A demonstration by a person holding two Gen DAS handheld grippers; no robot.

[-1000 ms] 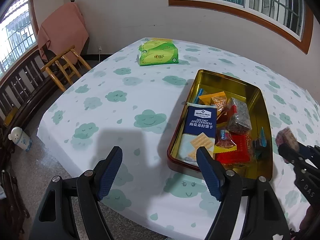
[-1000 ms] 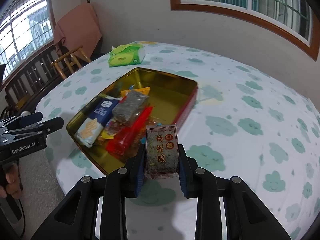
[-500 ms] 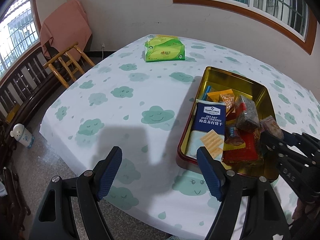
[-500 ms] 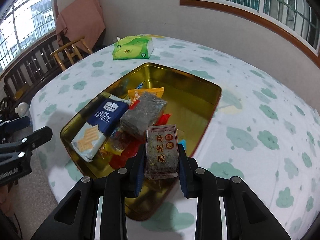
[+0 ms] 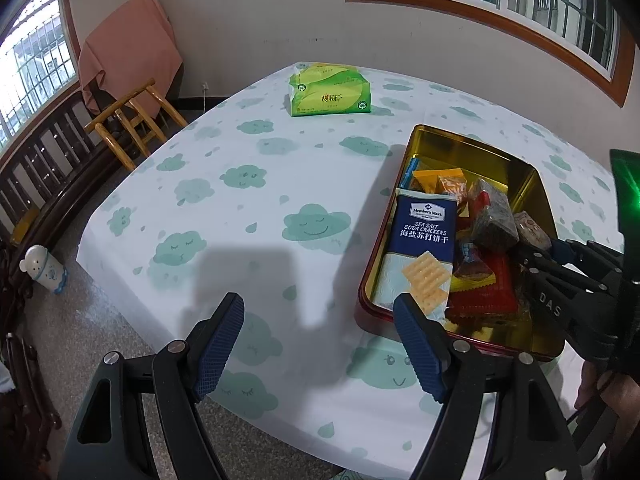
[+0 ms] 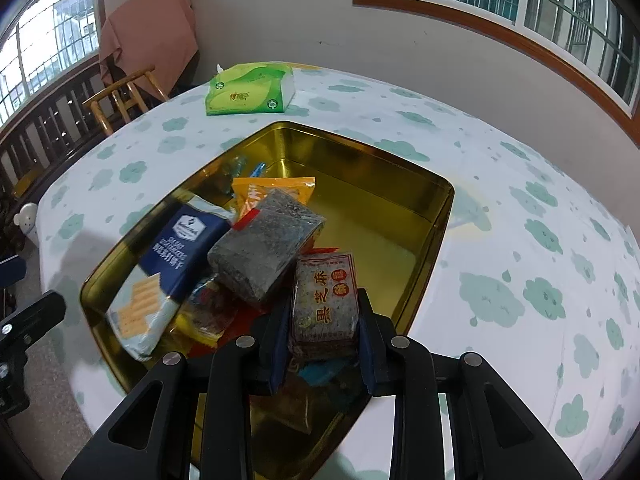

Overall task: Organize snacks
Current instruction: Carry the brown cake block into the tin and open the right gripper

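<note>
A gold tin tray (image 6: 384, 208) (image 5: 524, 184) with a red outer rim lies on the cloud-print tablecloth and holds several snacks: a blue soda cracker pack (image 6: 180, 248) (image 5: 426, 232), a dark sesame bar (image 6: 266, 252) (image 5: 494, 220), orange and red packets. My right gripper (image 6: 324, 316) is shut on a second sesame snack pack (image 6: 325, 300) (image 5: 530, 232), held over the tray's near end, just right of the dark bar. My left gripper (image 5: 320, 344) stands open and empty above the tablecloth, left of the tray's near corner.
A green tissue pack (image 5: 330, 94) (image 6: 250, 90) lies at the table's far side. A wooden chair (image 5: 132, 128) draped with pink cloth stands beyond the table's left edge. A small white figure (image 5: 42, 268) stands on the floor at left. A hand (image 5: 612, 396) grips the right tool.
The right gripper carried the sesame pack from outside the tray's near edge in over the snacks and a little down. The left gripper stayed open and nearly still.
</note>
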